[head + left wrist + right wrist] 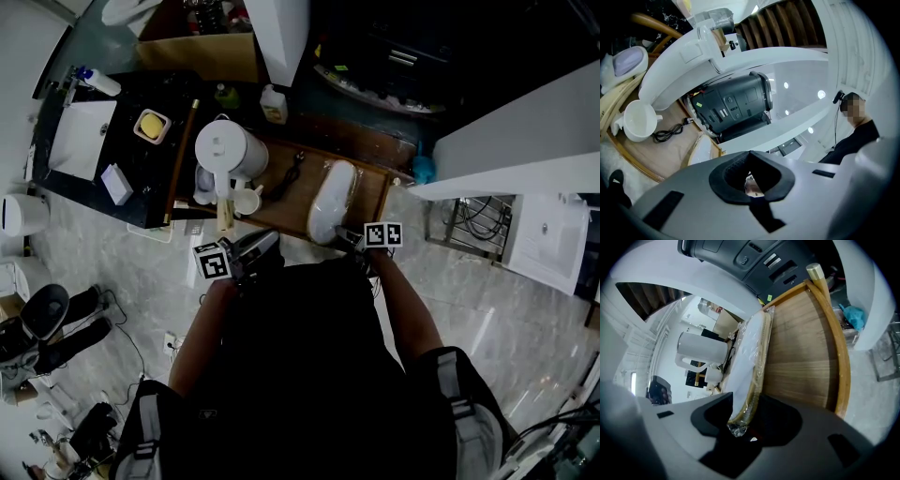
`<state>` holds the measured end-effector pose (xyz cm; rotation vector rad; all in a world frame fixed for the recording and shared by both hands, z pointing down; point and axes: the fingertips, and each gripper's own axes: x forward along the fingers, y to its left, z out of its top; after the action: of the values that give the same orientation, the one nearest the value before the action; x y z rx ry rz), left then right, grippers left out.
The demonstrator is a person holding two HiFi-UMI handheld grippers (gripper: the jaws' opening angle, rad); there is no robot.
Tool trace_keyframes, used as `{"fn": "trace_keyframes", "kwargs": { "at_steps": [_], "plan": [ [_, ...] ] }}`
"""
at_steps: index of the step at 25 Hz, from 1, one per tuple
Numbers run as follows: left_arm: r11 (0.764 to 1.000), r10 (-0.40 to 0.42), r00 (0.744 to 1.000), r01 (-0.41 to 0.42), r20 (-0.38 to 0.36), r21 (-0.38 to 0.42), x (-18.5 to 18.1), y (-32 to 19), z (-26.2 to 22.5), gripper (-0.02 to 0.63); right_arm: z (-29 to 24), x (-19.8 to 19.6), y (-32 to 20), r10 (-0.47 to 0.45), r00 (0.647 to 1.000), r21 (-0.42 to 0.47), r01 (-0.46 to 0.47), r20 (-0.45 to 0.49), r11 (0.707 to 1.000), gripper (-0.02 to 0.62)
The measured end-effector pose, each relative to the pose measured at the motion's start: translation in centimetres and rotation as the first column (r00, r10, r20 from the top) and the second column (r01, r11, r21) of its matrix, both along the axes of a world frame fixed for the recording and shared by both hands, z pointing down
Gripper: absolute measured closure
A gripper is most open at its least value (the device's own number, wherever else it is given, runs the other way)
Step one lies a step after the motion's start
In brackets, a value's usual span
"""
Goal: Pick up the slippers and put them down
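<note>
**Right gripper clamped, left closed on nothing**

Both forearms stretched forward, elbows bent. The right gripper [352,237] [740,426] gripped the wrapped slipper [330,199] [746,359] at the wooden tray's [377,199] [801,357] near edge. The left gripper [253,251] [750,183], jaws together, hovered off its near-left corner.

Marble-floored room, from above.
Pale glossy floor [112,272]; wooden tabletop [373,187] in the middle, dark tabletop [178,94] to the left, white unit [553,234] on the rt.

Ceiling lights [786,85] are glaring as small white spots and the pale floor [487,309] is shining softly — the person's dark clothing [300,375] is swallowing all detail. Both gripper views are bending hard toward black rims, their nearest parts blurring.
</note>
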<state>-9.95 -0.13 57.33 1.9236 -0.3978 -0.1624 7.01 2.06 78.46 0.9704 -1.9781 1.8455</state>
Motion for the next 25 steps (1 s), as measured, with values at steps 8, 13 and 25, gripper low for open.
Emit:
{"fn": "trace_keyframes", "kwargs": {
  "at_steps": [8, 13, 25],
  "plan": [
    [1.000, -0.015, 1.000, 0.015, 0.006, -0.004, -0.5, 0.0, -0.1, 0.594, 0.4, 0.2, -0.6, 0.055, 0.997, -0.024, -0.054, 0.044, 0.998, 0.425],
    [1.000, -0.030, 0.999, 0.030, 0.018, -0.001, -1.2, 0.1, -0.1, 0.594, 1.2, -0.2, -0.6, 0.034, 0.999, -0.040, -0.033, 0.031, 0.999, 0.425],
    [0.998, -0.060, 0.997, 0.061, 0.046, -0.011, -2.6, 0.3, 0.2, 0.595, 1.7, -0.9, -1.1, 0.023, 0.997, -0.023, -0.021, 0.078, 1.000, 0.436]
  ]
}}
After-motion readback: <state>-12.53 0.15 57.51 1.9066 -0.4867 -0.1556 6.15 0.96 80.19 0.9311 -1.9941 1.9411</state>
